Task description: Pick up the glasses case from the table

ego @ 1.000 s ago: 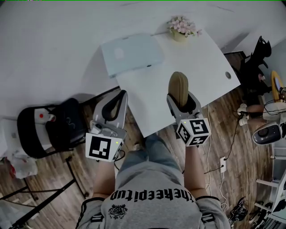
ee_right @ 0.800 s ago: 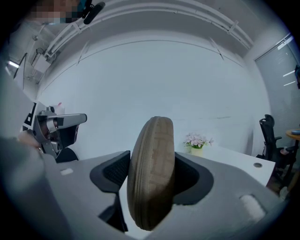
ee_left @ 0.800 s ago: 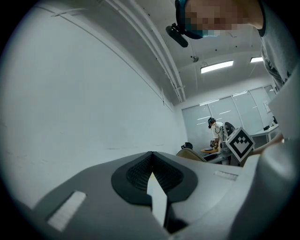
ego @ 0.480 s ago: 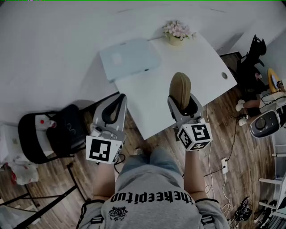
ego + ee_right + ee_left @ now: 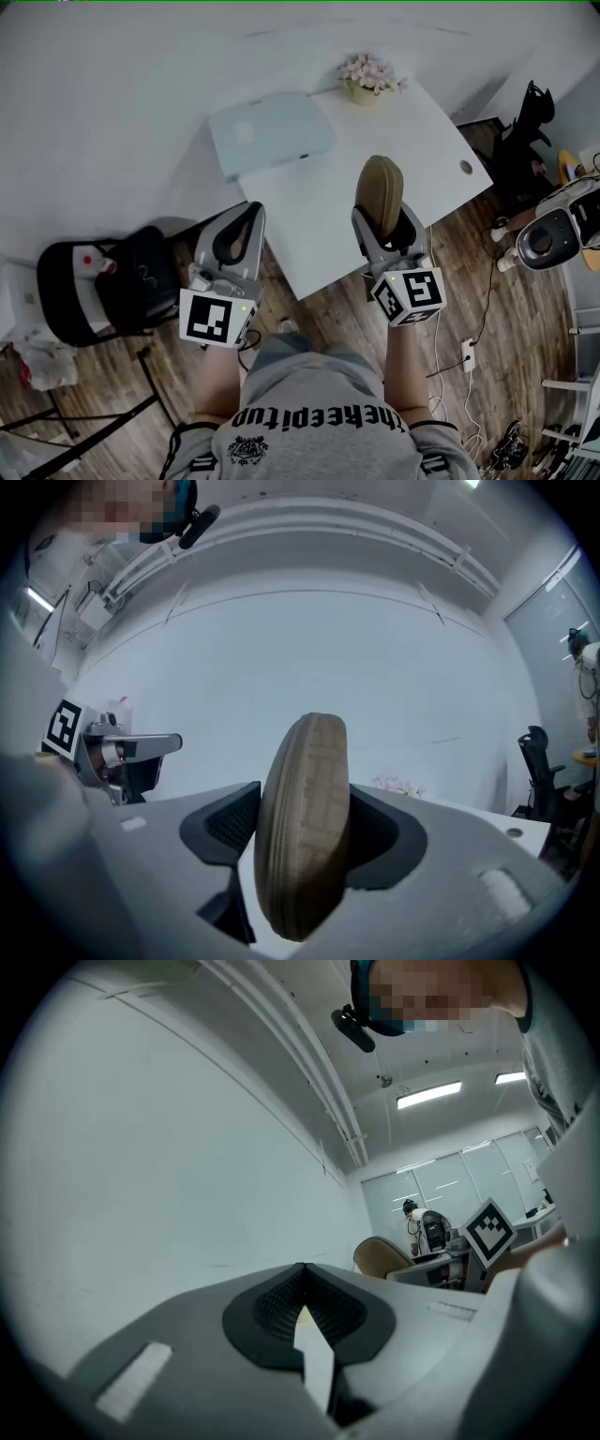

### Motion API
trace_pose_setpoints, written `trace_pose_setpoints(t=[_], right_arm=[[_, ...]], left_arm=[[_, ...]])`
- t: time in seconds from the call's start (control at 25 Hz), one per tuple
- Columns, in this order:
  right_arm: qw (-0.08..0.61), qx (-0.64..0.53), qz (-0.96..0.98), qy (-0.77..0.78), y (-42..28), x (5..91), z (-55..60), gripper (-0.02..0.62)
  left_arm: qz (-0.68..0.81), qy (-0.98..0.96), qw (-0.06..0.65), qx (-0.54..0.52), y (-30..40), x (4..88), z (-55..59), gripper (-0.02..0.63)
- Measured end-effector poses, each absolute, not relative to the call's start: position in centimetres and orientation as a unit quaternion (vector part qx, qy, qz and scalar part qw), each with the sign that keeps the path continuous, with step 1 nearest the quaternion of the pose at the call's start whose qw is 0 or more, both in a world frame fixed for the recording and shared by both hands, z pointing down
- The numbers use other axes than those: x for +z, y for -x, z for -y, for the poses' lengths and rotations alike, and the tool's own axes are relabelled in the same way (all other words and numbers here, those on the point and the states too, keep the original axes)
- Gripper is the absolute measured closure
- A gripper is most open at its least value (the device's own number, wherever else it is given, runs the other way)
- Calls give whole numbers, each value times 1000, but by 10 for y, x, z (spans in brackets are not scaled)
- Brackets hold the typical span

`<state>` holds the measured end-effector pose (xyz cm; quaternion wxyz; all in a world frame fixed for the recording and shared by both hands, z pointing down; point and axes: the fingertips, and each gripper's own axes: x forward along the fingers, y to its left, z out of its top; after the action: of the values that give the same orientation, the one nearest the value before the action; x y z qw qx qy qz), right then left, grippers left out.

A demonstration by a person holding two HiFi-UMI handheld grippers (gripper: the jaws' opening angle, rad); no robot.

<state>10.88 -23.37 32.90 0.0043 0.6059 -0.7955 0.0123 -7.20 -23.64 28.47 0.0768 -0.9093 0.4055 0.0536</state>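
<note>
Clasping glasses case [image 5: 379,186], right gripper [image 5: 383,217] hovers clear of laptop [image 5: 270,134], flowers [image 5: 371,70].

White table [image 5: 319,217] with closed pale laptop [image 5: 269,134] and potted flowers [image 5: 367,77] on it

Your glasses case [image 5: 305,855]: tan woven cloth, ribbed, matt. Table [image 5: 309,211]: smooth matt white. Floor [image 5: 487,314]: wood planks. Right gripper [image 5: 305,799]: grey matt plastic.

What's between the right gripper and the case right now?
Nothing. The right gripper is shut on the case, which stands on edge between its jaws. The left gripper is shut and empty, well aside.
</note>
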Motion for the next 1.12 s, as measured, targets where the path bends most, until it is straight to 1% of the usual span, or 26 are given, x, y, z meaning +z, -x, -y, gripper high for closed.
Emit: trace_pose_setpoints(t=[0.28, 1.12], right_arm=[[-5, -3, 798, -603, -121, 314, 219, 328], [-23, -35, 811, -584, -152, 285, 154, 328]], left_arm=[[-408, 906, 82, 79, 59, 274, 221, 588], [-443, 890, 92, 60, 33, 264, 160, 588]])
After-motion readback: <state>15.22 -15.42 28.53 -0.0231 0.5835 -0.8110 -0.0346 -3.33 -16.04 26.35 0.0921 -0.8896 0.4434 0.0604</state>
